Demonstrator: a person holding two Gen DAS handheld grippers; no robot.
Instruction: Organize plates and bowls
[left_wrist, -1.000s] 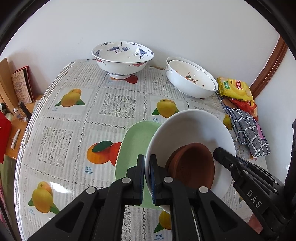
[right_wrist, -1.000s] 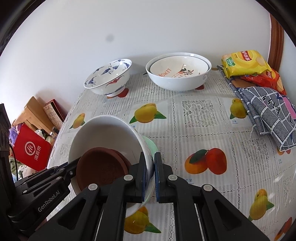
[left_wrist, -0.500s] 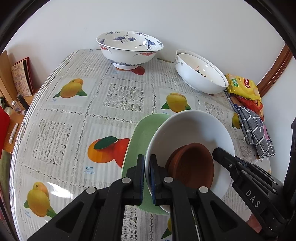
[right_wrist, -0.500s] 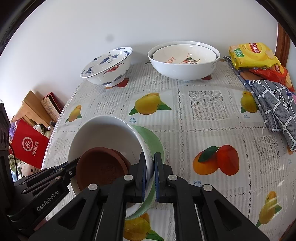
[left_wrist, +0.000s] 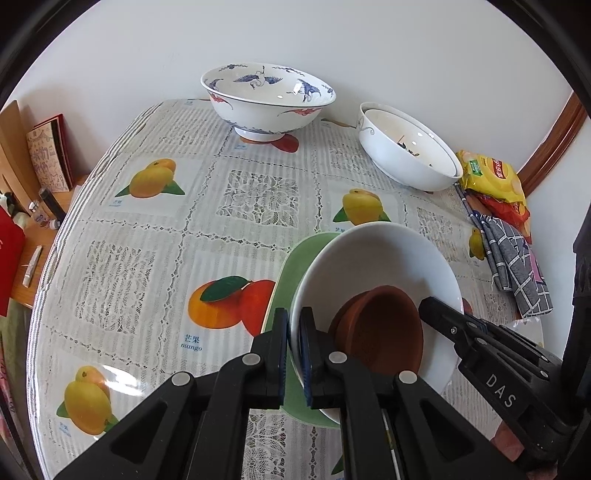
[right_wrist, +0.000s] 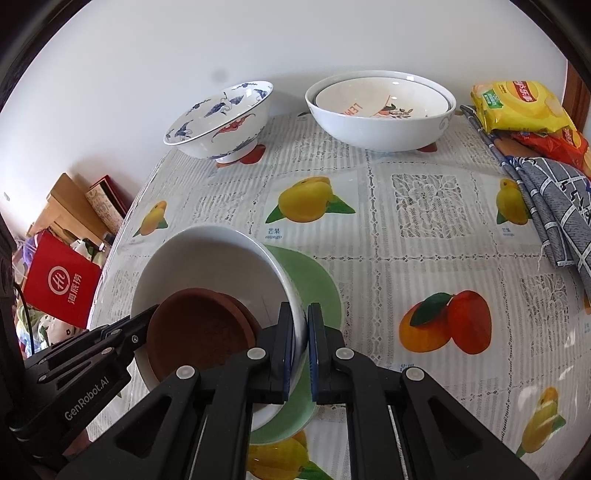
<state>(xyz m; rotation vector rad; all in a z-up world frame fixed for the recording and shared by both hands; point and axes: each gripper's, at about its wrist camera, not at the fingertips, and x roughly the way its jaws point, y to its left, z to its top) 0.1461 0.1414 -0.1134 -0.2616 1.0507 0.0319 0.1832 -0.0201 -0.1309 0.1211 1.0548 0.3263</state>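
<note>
Fruit-print tablecloth (left_wrist: 258, 199), "mango" printed under the fruit; white bowl (left_wrist: 384, 258) gripped from both sides.
Left gripper (left_wrist: 293, 345) and right gripper (right_wrist: 301, 341) are clamped on opposite rims, brown dish (right_wrist: 199, 328) inside, over green plate (right_wrist: 317, 288); "DAS", "GenRobot.AI" read on grippers.

Right tool (right_wrist: 301, 321) clamping white bowl (right_wrist: 207, 254) rim

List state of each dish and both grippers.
Left gripper: shut on white bowl rim.
Right gripper: shut on white bowl rim.
White bowl: tilted, over green plate.
Brown dish: inside white bowl.
Green plate: under white bowl.
Crane bowl: upright, empty.
Nested bowls: stacked.
</note>
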